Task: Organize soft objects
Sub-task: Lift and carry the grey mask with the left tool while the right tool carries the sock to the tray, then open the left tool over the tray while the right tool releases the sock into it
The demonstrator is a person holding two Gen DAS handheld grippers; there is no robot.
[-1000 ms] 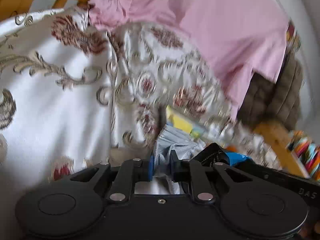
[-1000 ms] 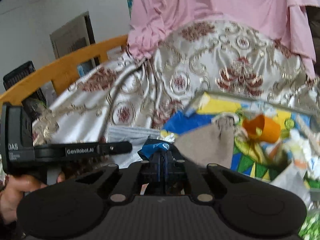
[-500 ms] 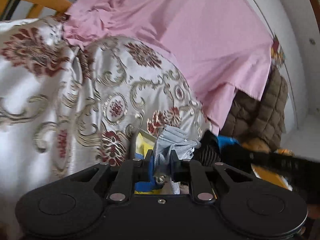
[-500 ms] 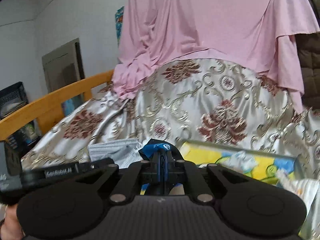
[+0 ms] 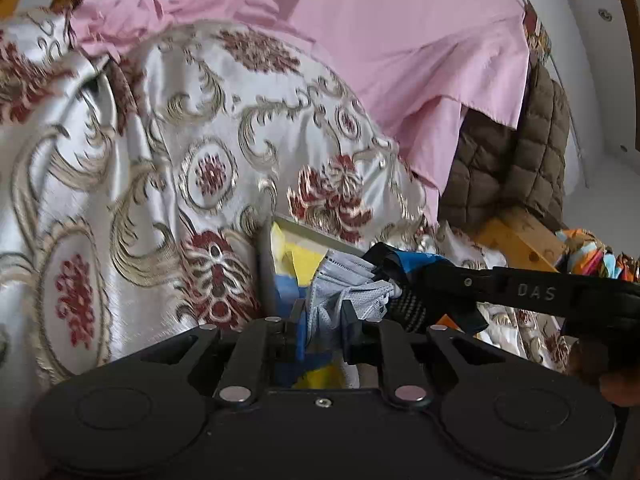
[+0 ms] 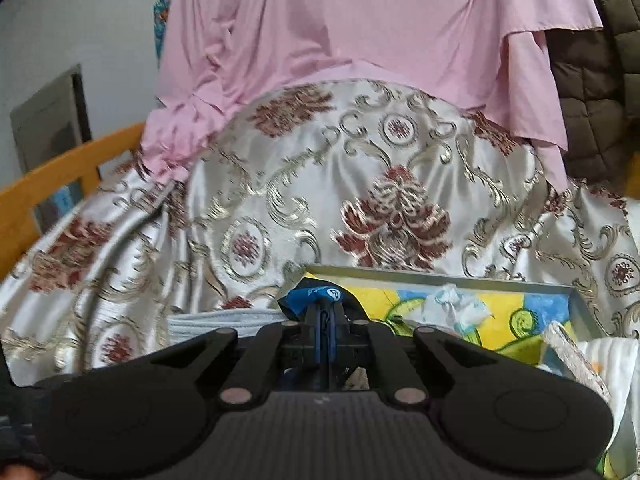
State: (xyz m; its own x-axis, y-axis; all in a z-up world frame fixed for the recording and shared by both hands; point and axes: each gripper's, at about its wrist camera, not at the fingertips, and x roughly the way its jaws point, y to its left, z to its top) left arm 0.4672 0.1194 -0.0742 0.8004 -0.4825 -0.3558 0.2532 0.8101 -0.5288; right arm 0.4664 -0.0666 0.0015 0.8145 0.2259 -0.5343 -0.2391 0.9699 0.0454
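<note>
My left gripper (image 5: 323, 316) is shut on a crumpled pale grey-blue face mask (image 5: 344, 280), held over the near corner of a metal tray (image 5: 264, 264) with a yellow and blue picture on its floor. My right gripper (image 6: 326, 312) is shut on a small blue and black fabric piece (image 6: 316, 294). In the left wrist view the right gripper (image 5: 394, 280) reaches in from the right, and its fabric piece (image 5: 404, 260) touches the mask. An edge of the mask (image 6: 224, 322) shows at the lower left of the right wrist view. The tray's rim (image 6: 440, 278) lies just ahead.
A white satin cover (image 6: 320, 168) with gold scrolls and red flowers rises behind the tray. Pink cloth (image 6: 360, 20) and a brown quilted jacket (image 5: 520, 160) hang above it. A wooden rail (image 6: 48, 184) runs at the left. Crumpled tissue (image 6: 456, 308) lies in the tray.
Both hands have swung sideways with their items still held. The tray's far corner has come in front of both cameras. The left gripper has slid out of the right wrist view.
</note>
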